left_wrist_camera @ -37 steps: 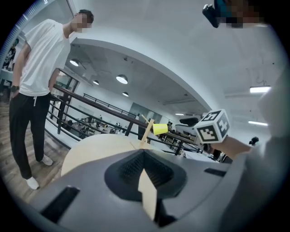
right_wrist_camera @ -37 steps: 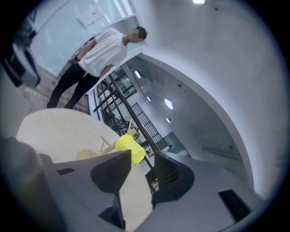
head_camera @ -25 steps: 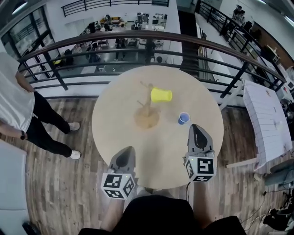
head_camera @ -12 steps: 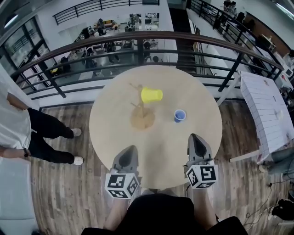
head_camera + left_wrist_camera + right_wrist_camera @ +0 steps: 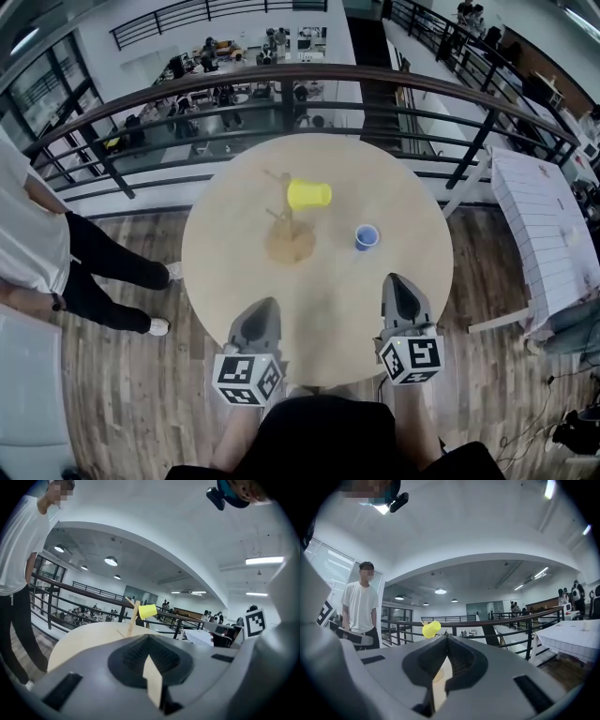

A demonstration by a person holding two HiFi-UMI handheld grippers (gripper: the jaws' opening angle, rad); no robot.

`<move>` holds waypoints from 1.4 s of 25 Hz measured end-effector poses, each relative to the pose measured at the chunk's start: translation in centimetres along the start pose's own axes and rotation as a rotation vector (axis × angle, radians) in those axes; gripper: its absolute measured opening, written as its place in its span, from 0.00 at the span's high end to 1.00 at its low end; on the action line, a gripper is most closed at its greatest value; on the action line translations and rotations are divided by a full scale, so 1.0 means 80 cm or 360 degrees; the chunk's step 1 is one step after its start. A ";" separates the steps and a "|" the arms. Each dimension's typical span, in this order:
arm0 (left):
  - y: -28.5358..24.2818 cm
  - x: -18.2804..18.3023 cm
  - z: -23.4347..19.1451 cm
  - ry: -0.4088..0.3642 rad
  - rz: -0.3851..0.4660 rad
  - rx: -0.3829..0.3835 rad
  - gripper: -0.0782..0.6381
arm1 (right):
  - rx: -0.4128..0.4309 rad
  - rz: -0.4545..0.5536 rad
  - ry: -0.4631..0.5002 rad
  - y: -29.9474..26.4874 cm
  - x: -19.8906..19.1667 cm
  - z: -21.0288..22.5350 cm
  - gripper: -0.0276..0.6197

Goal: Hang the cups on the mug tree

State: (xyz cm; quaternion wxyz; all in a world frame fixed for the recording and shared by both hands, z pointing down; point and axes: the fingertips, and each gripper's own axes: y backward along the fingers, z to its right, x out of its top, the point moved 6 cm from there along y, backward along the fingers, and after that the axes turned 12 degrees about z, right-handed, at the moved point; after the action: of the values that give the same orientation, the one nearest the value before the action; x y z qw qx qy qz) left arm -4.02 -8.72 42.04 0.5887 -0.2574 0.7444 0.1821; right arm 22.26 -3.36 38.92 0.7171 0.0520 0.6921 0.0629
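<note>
A wooden mug tree (image 5: 286,223) stands on the round table (image 5: 330,298), left of its middle. A yellow cup (image 5: 308,194) hangs on its side from one of the pegs, mouth to the right. A small blue cup (image 5: 367,236) stands upright on the table to the right of the tree. My left gripper (image 5: 263,302) and right gripper (image 5: 398,278) sit at the near edge, both shut and holding nothing. The right one points toward the blue cup. From the left gripper (image 5: 148,637) I see the tree (image 5: 133,620) and the yellow cup (image 5: 147,611) ahead. Past the right gripper (image 5: 446,637) only the yellow cup (image 5: 431,629) shows.
A black railing (image 5: 281,80) curves behind the table, with a lower floor beyond it. A person in a white shirt (image 5: 37,244) stands on the wooden floor at the left. A table with a white cloth (image 5: 548,225) is off to the right.
Both grippers drew back a little toward the near table edge, then held still. The person at the left shifted a foot. The cups and tree have not moved.
</note>
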 end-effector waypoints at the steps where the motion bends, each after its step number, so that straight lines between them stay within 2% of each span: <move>1: 0.001 -0.001 0.000 -0.0002 -0.0002 0.0003 0.89 | -0.0001 -0.0006 -0.0005 0.000 -0.003 0.001 0.95; 10: 0.007 -0.008 -0.003 -0.0011 -0.0028 0.0044 0.89 | -0.0001 -0.0017 -0.0048 -0.002 -0.023 0.006 0.94; 14: 0.006 -0.009 -0.002 -0.0023 -0.0045 0.0058 0.89 | 0.0028 0.0000 -0.0120 -0.007 -0.032 0.012 0.94; 15: 0.006 -0.009 0.000 -0.0028 -0.0050 0.0060 0.89 | 0.0050 -0.0020 -0.0125 -0.010 -0.038 0.015 0.80; 16: 0.006 -0.010 0.001 -0.0034 -0.0055 0.0063 0.89 | 0.0075 -0.0050 -0.0122 -0.014 -0.047 0.018 0.62; 18: 0.007 -0.011 0.003 -0.0046 -0.0067 0.0070 0.89 | 0.0111 -0.0115 -0.0094 -0.024 -0.070 0.027 0.53; 21: 0.014 -0.014 0.002 -0.0071 -0.0094 0.0094 0.89 | 0.0134 -0.0217 -0.0052 -0.043 -0.113 0.047 0.45; 24: 0.027 -0.012 -0.007 -0.0113 -0.0126 0.0148 0.89 | 0.0133 -0.0328 -0.0008 -0.067 -0.166 0.068 0.43; 28: 0.044 -0.013 -0.020 -0.0155 -0.0172 0.0250 0.89 | 0.0097 -0.0457 -0.0026 -0.104 -0.234 0.097 0.42; 35: 0.062 -0.031 -0.020 -0.0165 -0.0263 0.0368 0.89 | 0.0069 -0.0532 0.0017 -0.156 -0.291 0.127 0.42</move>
State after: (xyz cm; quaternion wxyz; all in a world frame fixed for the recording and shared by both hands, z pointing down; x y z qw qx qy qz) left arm -7.85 -5.24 44.64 0.6650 -0.2384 0.7053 0.0592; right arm 31.84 -19.36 60.25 0.7125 -0.0488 0.6962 -0.0720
